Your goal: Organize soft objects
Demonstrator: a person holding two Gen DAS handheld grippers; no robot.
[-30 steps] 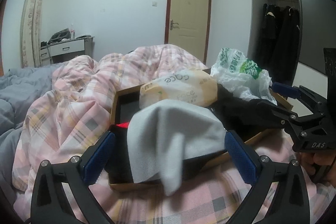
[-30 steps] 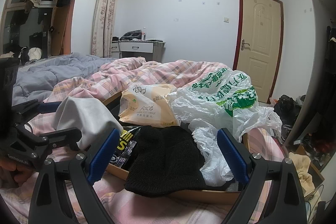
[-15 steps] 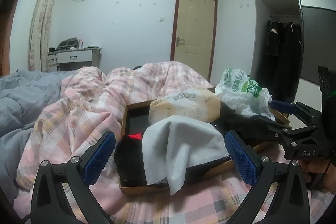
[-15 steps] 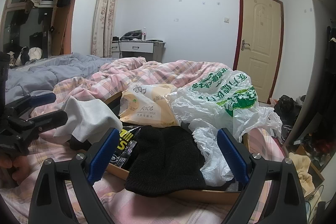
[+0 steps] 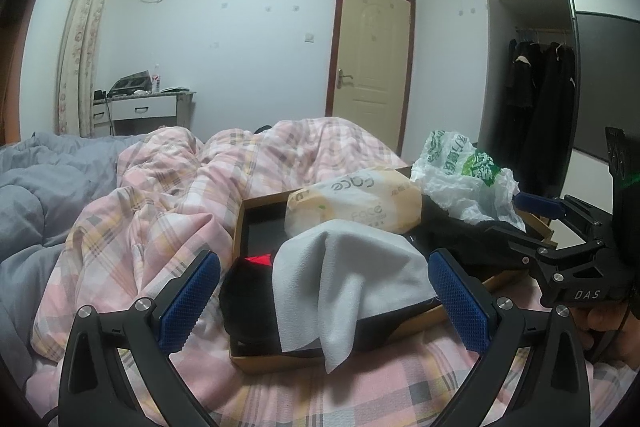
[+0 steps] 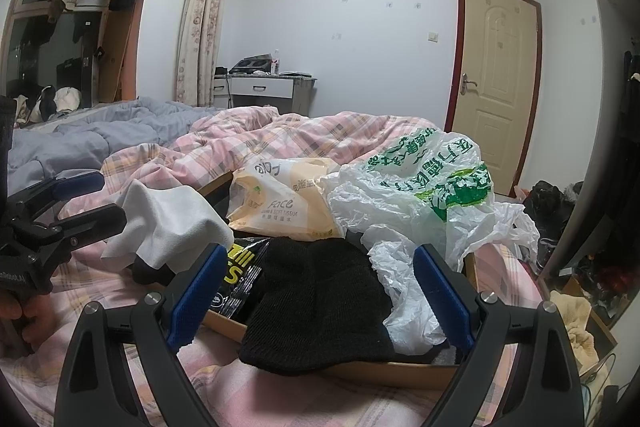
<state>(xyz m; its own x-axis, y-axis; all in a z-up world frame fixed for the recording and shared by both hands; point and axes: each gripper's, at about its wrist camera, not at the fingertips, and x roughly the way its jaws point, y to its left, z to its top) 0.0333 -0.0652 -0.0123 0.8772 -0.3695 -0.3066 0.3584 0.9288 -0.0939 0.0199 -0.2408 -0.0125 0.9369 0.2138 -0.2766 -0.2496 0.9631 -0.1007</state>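
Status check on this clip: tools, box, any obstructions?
Left tool open, right tool open, both empty. Grey cloth drapes over shallow cardboard box edge. Black knit hat overhangs too.

Box [image 5: 262, 361] interior mostly hidden under grey cloth [image 5: 344, 279].

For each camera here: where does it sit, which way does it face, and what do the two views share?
Left wrist: on the left gripper, facing the grey cloth draped over the cardboard box; right gripper and a hand at right.
Right wrist: on the right gripper, facing the black knit hat; left gripper at left.
Shared: cloth, tissue pack, plastic bag, box.
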